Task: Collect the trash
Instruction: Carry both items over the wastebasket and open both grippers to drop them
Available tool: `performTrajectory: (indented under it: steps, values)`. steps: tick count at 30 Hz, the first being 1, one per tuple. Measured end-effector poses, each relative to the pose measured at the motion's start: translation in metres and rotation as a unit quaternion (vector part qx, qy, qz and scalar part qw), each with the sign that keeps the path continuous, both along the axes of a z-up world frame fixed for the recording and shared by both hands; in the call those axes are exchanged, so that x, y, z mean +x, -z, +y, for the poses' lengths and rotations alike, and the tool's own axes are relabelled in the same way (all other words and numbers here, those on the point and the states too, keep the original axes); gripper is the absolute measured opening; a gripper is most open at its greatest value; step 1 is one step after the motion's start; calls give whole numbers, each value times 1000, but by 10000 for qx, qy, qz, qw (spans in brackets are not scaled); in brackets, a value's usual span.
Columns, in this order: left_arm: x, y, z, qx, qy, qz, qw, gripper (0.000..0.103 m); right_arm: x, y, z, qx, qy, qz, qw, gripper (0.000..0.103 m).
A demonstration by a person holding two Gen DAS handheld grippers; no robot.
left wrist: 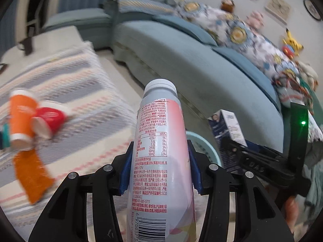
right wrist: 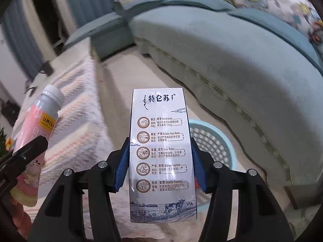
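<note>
My left gripper (left wrist: 160, 161) is shut on a pink yogurt bottle (left wrist: 159, 141) with a white cap, held upright in the air; the bottle also shows in the right wrist view (right wrist: 38, 129). My right gripper (right wrist: 160, 161) is shut on a white and blue milk carton (right wrist: 161, 153), also seen in the left wrist view (left wrist: 228, 133). A light blue perforated trash basket (right wrist: 214, 141) stands on the floor just behind and below the carton; its rim shows behind the bottle (left wrist: 203, 143). An orange paper cup (left wrist: 20, 117) and a red paper cup (left wrist: 48, 119) lie on the striped tablecloth (left wrist: 80, 92).
A teal sofa (left wrist: 191, 64) with floral cushions (left wrist: 242, 36) and plush toys runs along the right. An orange wrapper (left wrist: 30, 173) lies on the striped cloth near the cups. Beige floor (right wrist: 129, 70) lies between table and sofa.
</note>
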State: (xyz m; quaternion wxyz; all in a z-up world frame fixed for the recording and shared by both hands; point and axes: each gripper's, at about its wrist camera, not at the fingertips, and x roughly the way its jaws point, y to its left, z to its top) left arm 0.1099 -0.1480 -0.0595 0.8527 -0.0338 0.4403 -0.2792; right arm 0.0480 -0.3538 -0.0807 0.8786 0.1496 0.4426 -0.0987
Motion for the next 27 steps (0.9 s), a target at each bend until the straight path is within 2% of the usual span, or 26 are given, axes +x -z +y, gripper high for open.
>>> performTrajectory:
  steps: [5, 10, 11, 14, 16, 22, 27]
  values:
    - [12, 35, -45, 133, 475, 480, 9976, 46, -1, 44, -28, 255, 402, 503, 9976, 52]
    - [14, 55, -62, 264, 634, 602, 9958, 46, 4, 76, -35, 323, 506, 917, 9940, 53]
    - [14, 56, -64, 244, 656, 600, 9957, 50, 5, 79, -35, 340, 538, 963, 9933, 54]
    - [11, 57, -55, 179, 639, 551, 9963, 63, 3, 87, -42, 532, 605, 984, 9919, 60]
    - [10, 55, -45, 193, 577, 536, 9967, 64, 4, 89, -42, 492, 655, 994, 9917, 62]
    - [12, 48, -11, 76, 265, 556, 9981, 64, 5, 84, -33, 376, 577, 955, 9930, 62]
    - [6, 27, 41, 37, -233, 292, 9993, 64, 13, 57, 5, 73, 116, 615, 9980, 62]
